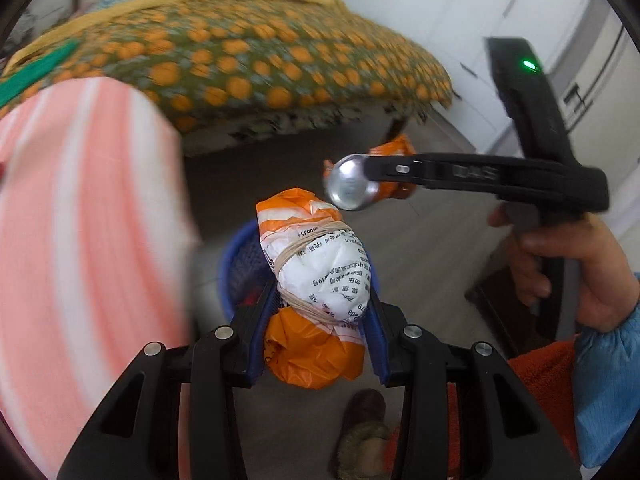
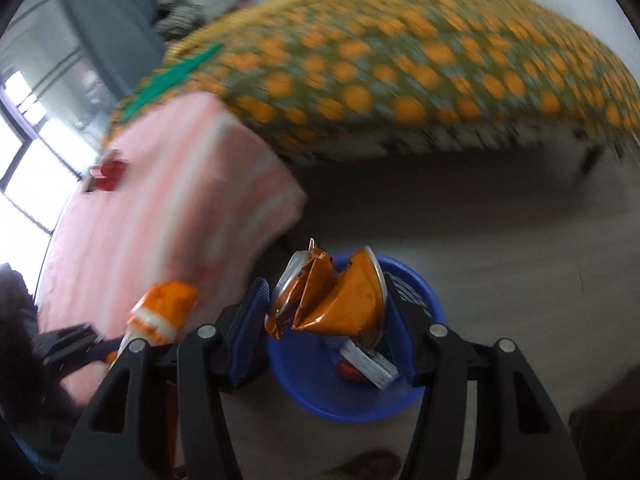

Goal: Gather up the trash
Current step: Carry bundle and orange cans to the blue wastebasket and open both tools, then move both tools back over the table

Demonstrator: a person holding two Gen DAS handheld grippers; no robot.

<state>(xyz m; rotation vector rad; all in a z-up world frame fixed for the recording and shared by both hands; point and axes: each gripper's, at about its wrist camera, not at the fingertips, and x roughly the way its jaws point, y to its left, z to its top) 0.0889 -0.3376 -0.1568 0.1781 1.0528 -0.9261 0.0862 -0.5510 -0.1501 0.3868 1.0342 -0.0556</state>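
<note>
**Both claws loaded, bin just below**

The left claw (image 1: 320, 300) is clamped on a bag bundle (image 1: 316, 276), orange and white plastic bound with a rubber band, its pads pressing the bundle from both sides. The right claw (image 2: 326, 312) is clamped on a crushed orange can (image 2: 332, 300), squeezed between its blue pads; from the left wrist view the can's silver base (image 1: 352, 188) shows at the tip of that tool, with the person's hand (image 1: 560, 268) on the grip.

The blue bin (image 2: 416, 396) stands on the floor beside the bed (image 2: 400, 80), under both claws. Some trash lies in it already: a small white packet (image 2: 370, 364) and something red.

Judging by this, the picking-up of these two pieces is done and only the drop remains: bring each claw over the bin's mouth and let go. A small red thing (image 2: 108, 174) lies on the pink striped cloth (image 2: 160, 220); whether it is trash left to collect I cannot tell
</note>
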